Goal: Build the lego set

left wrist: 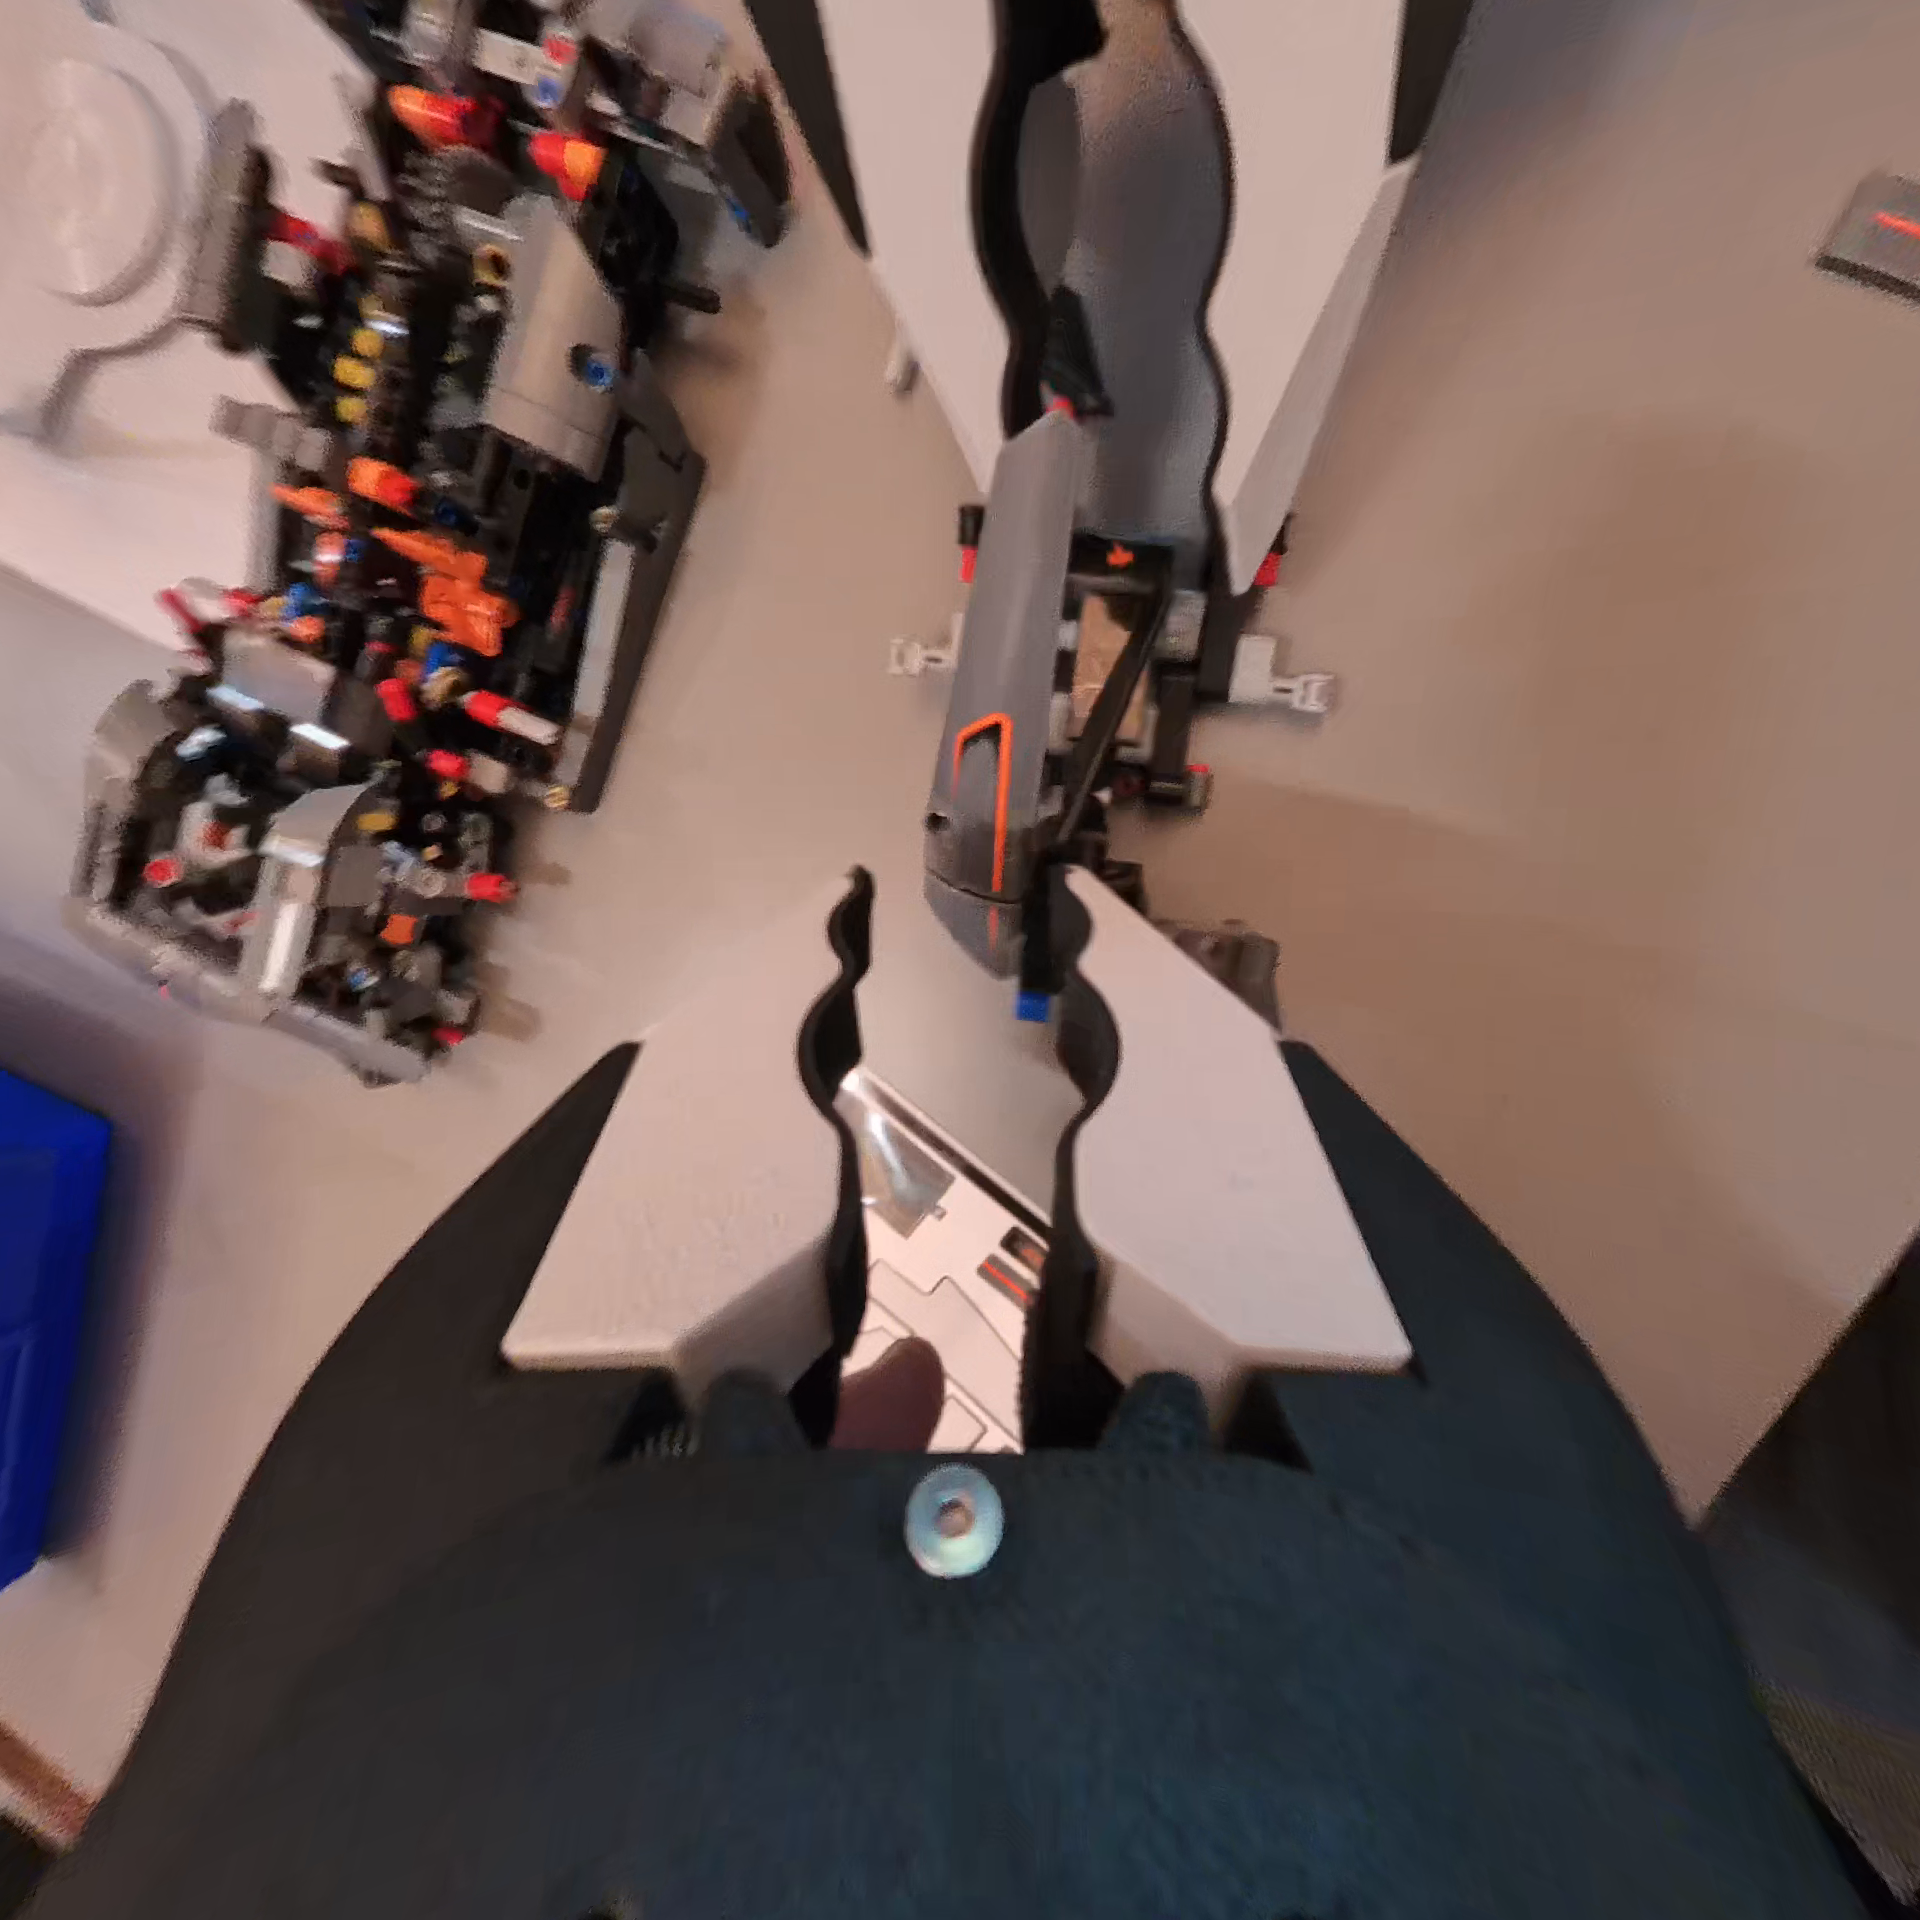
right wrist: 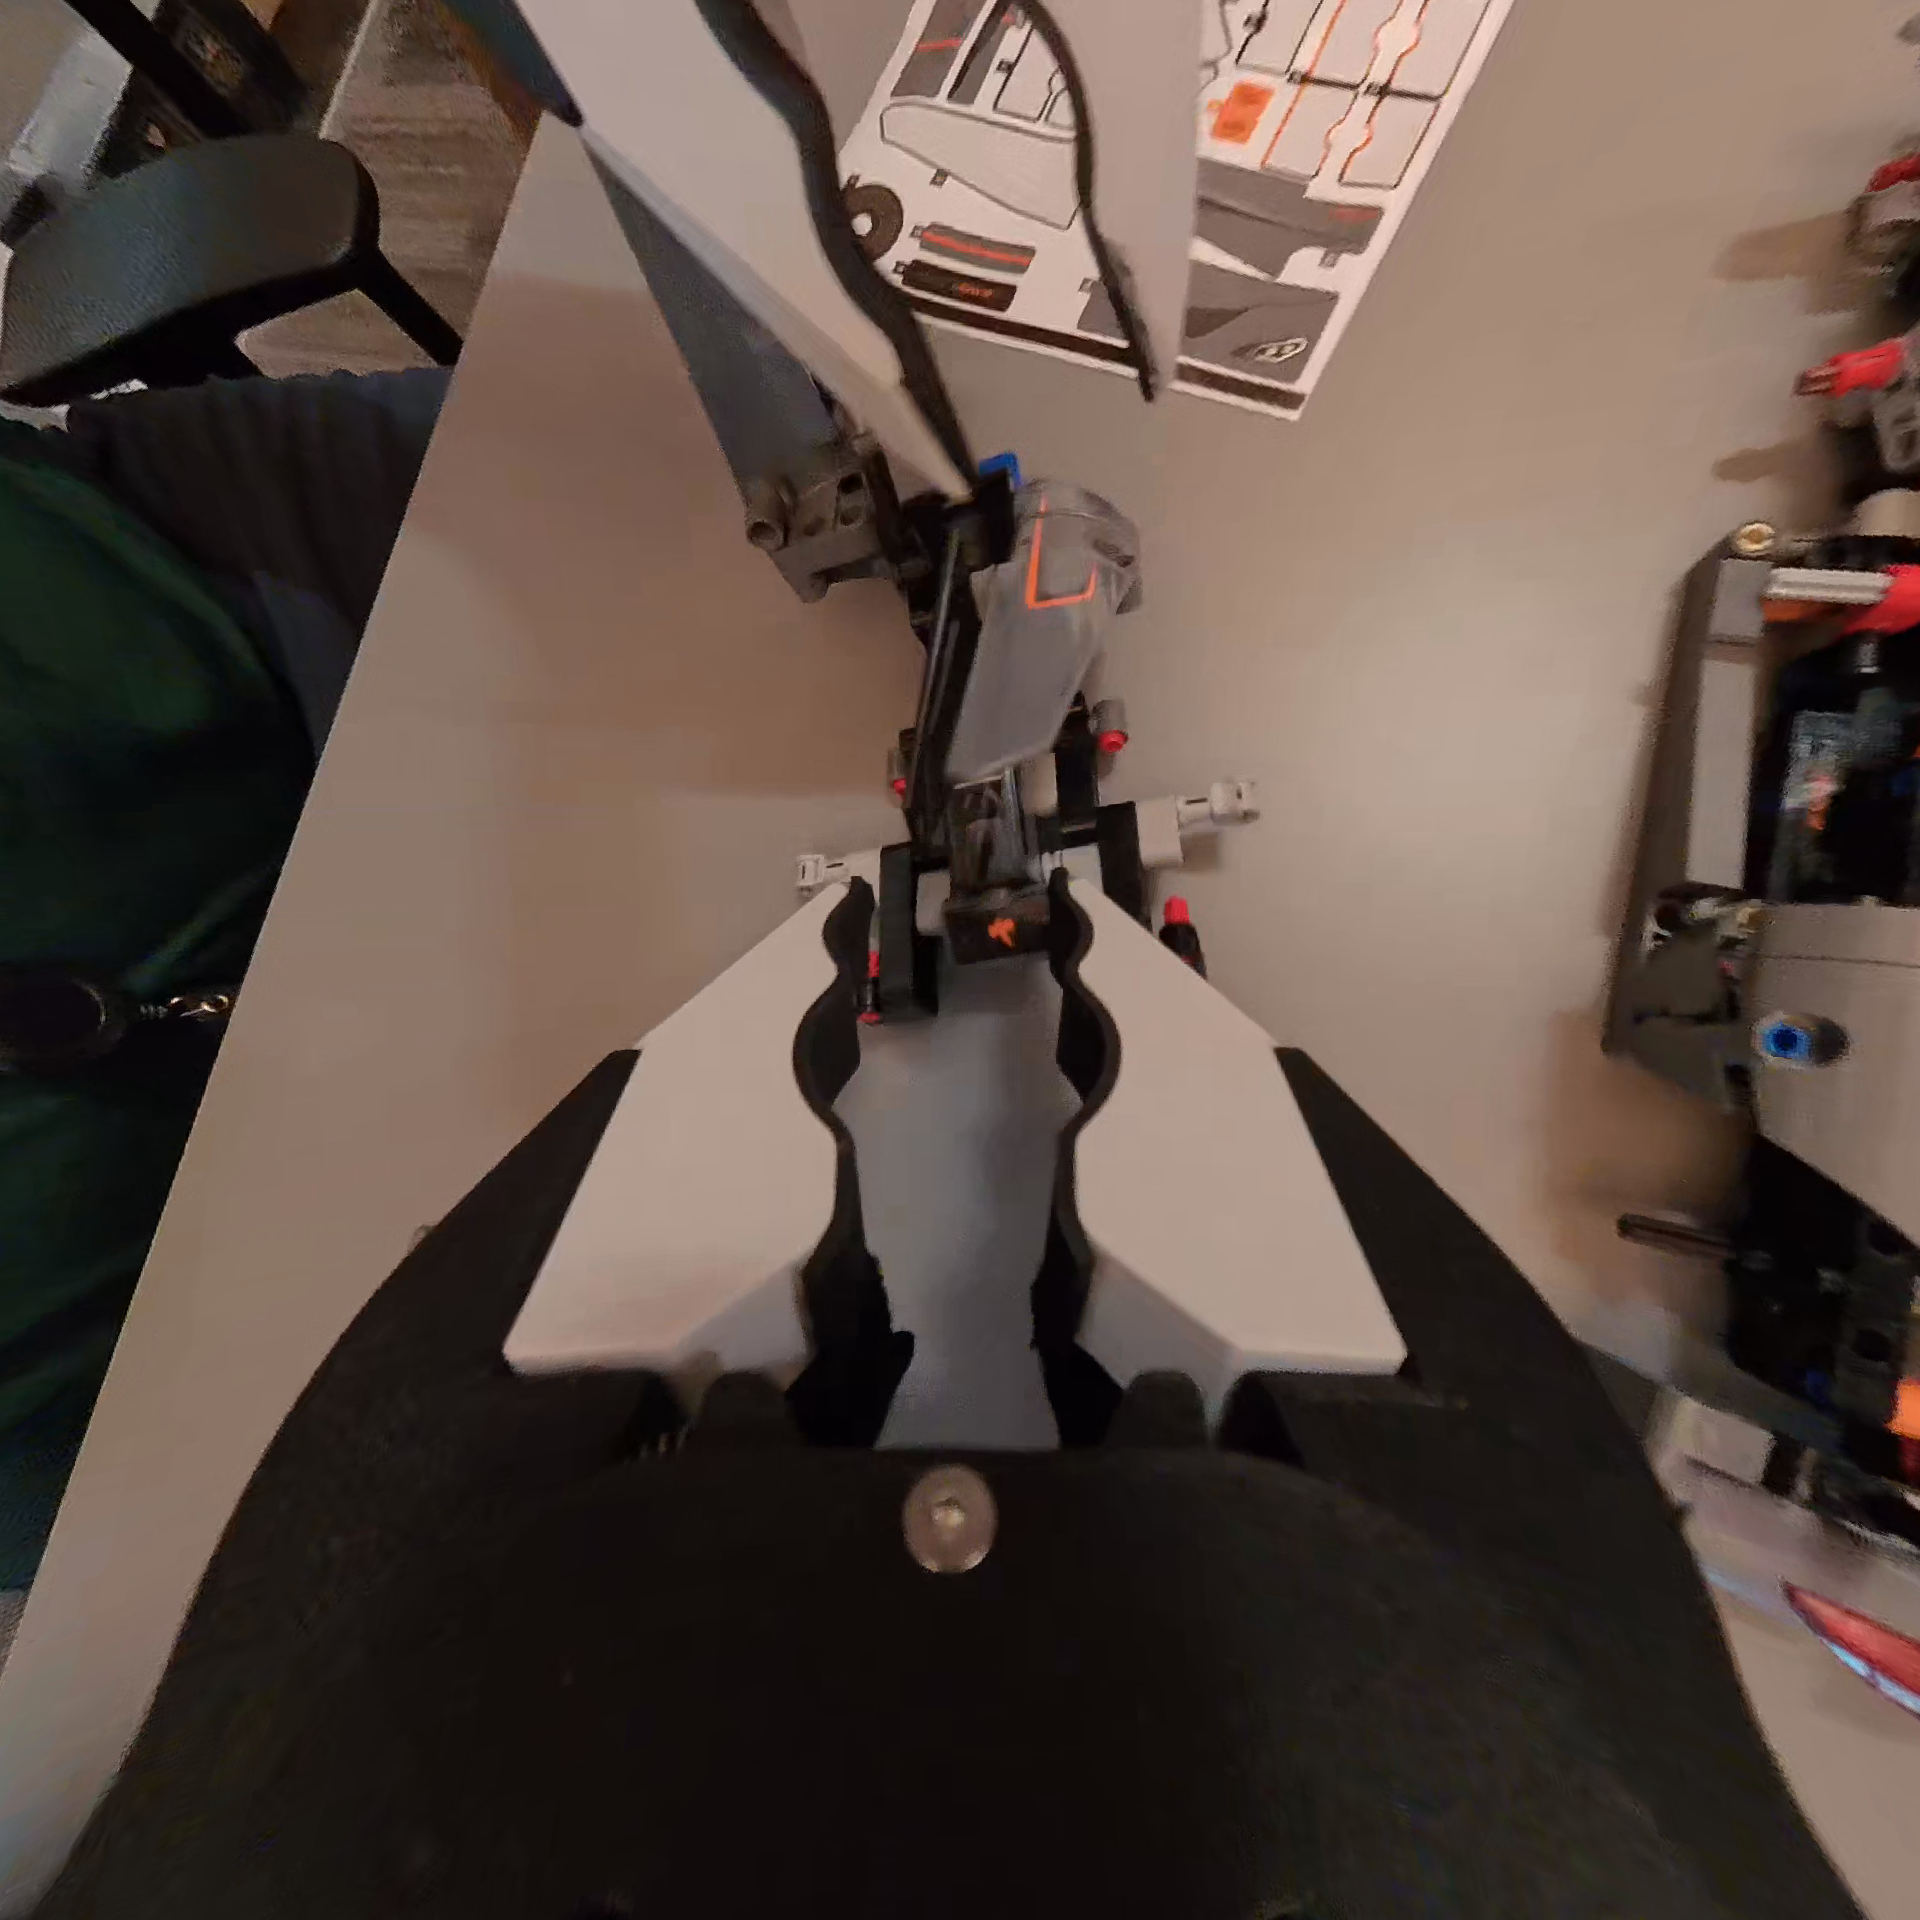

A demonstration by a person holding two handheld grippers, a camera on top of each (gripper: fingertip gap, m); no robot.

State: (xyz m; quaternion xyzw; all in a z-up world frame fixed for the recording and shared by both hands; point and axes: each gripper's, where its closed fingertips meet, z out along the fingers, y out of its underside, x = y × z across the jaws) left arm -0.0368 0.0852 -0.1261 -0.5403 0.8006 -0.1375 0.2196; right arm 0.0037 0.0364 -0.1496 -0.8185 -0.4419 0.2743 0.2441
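Observation:
A small Lego sub-assembly (left wrist: 987,727), a grey curved panel with an orange line on a black frame, lies on the table between both grippers. My right gripper (right wrist: 958,899) is shut on its black frame end, with a pad on each side. It comes in from the top of the left wrist view (left wrist: 1107,509). My left gripper (left wrist: 964,888) is open around the other end. Its right finger rests against a black beam with a blue pin (left wrist: 1029,1003), and its left finger stands clear of the panel. The large, partly built Lego model (left wrist: 395,571) lies to the left.
A sticker sheet (right wrist: 1247,187) lies under and behind the left gripper. The large model also shows in the right wrist view (right wrist: 1818,831). A blue bin (left wrist: 42,1299) stands at the left. The table edge (right wrist: 416,520), a black chair (right wrist: 208,239) and a person in green (right wrist: 104,831) are nearby. About 7 centimeters separates my left fingertips from my right.

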